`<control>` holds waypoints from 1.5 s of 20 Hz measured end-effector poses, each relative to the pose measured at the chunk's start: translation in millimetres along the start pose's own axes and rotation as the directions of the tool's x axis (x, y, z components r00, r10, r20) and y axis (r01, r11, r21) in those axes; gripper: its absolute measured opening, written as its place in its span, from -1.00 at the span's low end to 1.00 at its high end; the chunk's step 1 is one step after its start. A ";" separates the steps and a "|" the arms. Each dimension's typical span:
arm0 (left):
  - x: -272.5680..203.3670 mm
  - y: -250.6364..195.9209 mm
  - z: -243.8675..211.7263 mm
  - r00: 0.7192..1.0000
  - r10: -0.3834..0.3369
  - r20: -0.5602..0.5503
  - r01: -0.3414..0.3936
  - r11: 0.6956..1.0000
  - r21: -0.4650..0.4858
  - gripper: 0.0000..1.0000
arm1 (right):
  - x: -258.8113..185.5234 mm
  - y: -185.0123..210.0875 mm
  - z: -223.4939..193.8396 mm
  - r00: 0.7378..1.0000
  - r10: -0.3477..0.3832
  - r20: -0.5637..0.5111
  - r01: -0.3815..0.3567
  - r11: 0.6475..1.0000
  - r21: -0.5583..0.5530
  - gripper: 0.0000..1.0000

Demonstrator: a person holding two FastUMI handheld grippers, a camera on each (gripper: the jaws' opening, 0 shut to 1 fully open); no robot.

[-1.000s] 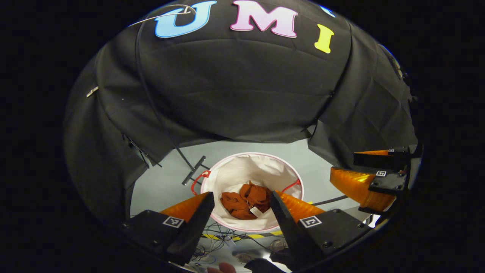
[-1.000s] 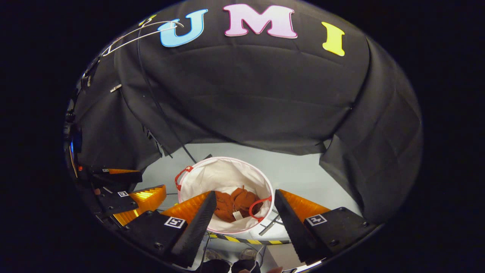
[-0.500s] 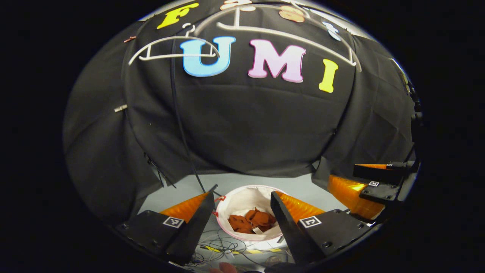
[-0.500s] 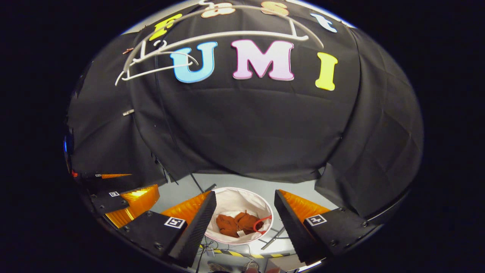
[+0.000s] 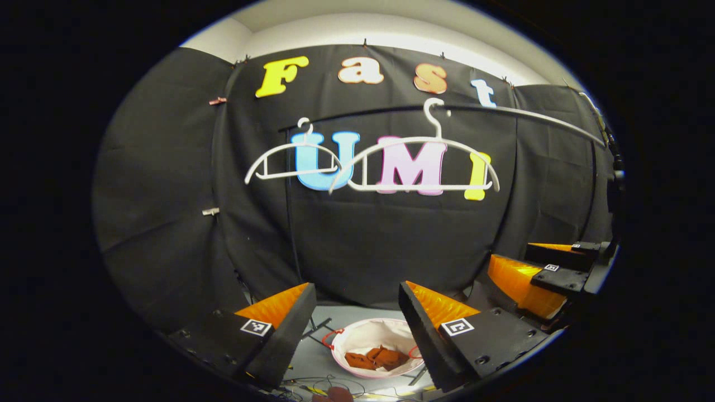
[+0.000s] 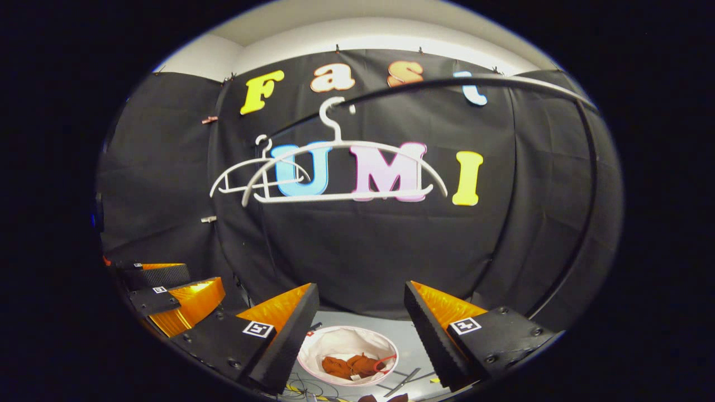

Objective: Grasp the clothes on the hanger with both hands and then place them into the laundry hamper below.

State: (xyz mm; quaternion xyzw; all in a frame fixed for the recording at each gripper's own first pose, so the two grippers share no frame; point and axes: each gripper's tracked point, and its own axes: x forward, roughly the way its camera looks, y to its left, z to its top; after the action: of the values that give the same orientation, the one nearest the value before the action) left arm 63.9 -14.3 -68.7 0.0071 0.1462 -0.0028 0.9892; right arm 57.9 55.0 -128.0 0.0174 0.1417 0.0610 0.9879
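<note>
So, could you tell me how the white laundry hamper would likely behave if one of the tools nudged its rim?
The hamper looks like thin fabric on a hoop rim, so it would probably slide or tip easily. It holds only a rust-coloured garment crumpled at the bottom, so it is likely light. Its walls would probably buckle rather than resist.

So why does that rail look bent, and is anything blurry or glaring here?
Fisheye distortion: in the right gripper view the rail bows into an arc, and in the left gripper view the hangers curve too. Both views look sharp; the ceiling strip is brightest, and the hamper is well lit, without glare.
</note>
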 end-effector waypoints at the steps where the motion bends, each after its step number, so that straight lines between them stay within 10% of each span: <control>1: -9.5 1.9 8.1 1.000 0.007 0.025 -0.007 1.000 0.010 0.89 | -11.1 -0.6 10.1 1.000 0.002 0.024 -0.002 1.000 -0.001 0.97; 12: -104.2 5.8 81.4 0.973 0.050 0.226 -0.046 0.999 -0.026 0.86 | -86.6 -9.3 85.1 0.975 -0.006 0.220 0.013 1.000 -0.028 0.96; 30: -102.7 26.4 90.9 0.962 0.142 0.234 -0.145 0.989 -0.002 0.86 | -87.3 -11.9 93.9 0.966 -0.019 0.256 0.032 0.998 -0.045 1.00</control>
State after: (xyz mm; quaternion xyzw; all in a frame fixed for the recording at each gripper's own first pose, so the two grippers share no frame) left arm -7.9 11.1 48.4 0.0247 0.0278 0.0669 0.9971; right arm 2.7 30.6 -14.3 -0.0006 0.0119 0.0489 0.9987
